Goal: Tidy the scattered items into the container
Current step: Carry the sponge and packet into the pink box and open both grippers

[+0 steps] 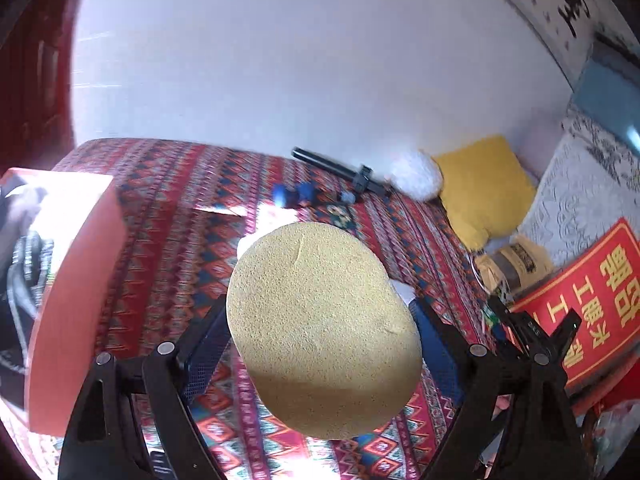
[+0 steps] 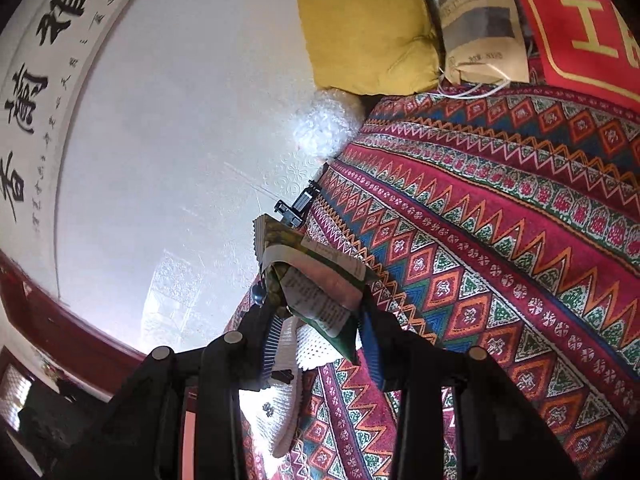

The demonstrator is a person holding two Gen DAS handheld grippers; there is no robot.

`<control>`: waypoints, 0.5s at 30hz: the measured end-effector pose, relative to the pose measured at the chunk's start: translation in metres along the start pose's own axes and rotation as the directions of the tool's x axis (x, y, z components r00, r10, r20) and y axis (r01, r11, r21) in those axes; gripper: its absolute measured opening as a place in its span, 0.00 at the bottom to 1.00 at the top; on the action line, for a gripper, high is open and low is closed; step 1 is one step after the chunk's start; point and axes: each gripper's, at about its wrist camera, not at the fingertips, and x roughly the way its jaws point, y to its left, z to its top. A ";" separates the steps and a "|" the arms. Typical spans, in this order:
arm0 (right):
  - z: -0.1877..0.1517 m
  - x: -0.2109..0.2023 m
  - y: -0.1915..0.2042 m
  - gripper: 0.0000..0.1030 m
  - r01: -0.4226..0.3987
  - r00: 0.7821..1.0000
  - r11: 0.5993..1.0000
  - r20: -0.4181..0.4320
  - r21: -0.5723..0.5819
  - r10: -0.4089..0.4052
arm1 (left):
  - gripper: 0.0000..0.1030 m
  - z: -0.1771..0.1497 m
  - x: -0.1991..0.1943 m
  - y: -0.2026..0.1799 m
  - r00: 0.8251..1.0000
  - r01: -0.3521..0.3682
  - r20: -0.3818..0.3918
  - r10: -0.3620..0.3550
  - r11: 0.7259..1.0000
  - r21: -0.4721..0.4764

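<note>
**Both grippers loaded, box waiting**

I hold the yellow sponge (image 1: 324, 328) clamped in my left gripper (image 1: 320, 344), lifted just right of the orange box (image 1: 76, 280). My right gripper (image 2: 320, 320) pinches a green snack packet (image 2: 316, 280) above the patterned cloth (image 2: 500, 240). Neither is boxed yet; a blue item (image 1: 294, 194) lies beyond the sponge.
</note>
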 end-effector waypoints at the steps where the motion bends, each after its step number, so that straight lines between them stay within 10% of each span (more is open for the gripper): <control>1: -0.007 -0.003 0.014 0.33 -0.011 1.000 0.999 -0.002 -0.041 0.011 | 0.84 0.003 -0.021 0.025 0.999 -0.021 0.045 0.022 0.999 -0.024; 7: -0.096 -0.011 0.153 0.33 -0.240 0.970 0.912 -0.131 -0.334 0.207 | 0.84 0.015 -0.127 0.192 0.923 -0.229 0.269 0.274 0.956 -0.185; 10: -0.176 0.002 0.235 0.33 -0.439 0.890 0.797 -0.322 -0.415 0.323 | 0.84 0.007 -0.153 0.273 0.879 -0.305 0.258 0.402 0.888 -0.344; 15: -0.295 0.026 0.341 0.33 -0.643 0.751 0.609 -0.534 -0.464 0.387 | 0.86 -0.005 -0.152 0.341 0.879 -0.361 0.152 0.451 0.839 -0.407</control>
